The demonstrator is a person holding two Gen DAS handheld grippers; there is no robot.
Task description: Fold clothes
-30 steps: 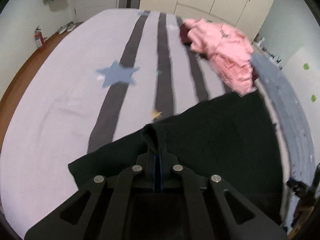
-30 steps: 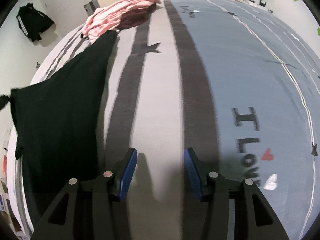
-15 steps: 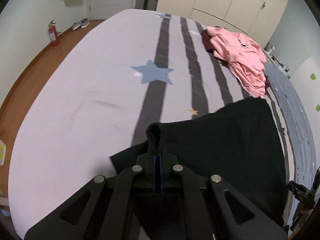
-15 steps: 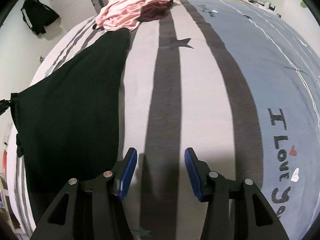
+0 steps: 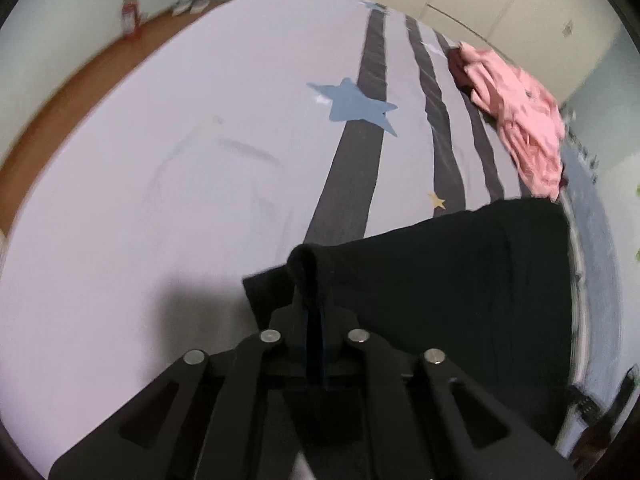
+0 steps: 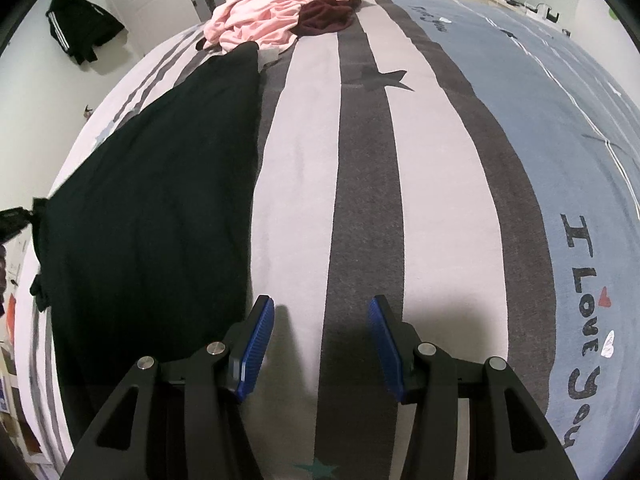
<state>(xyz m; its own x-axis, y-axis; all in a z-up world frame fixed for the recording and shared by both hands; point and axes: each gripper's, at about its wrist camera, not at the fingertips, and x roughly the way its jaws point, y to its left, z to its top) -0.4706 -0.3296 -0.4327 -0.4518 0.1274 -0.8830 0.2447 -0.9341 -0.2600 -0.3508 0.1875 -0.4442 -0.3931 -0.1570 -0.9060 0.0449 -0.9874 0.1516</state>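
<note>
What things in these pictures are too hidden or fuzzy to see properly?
- Left wrist view: the near part of the black garment sits behind the left hand-held gripper.
- Right wrist view: the dark red garment lies mostly under the pink clothes.
- Left wrist view: the fire extinguisher is blurred and small.

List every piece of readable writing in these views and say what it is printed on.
"I Love You": on the blue part of the bedsheet, with a red heart by "Love".
Dark script further up the blue part: too small and distorted to read.
Nothing readable on the pink clothes or the black garment.
</note>
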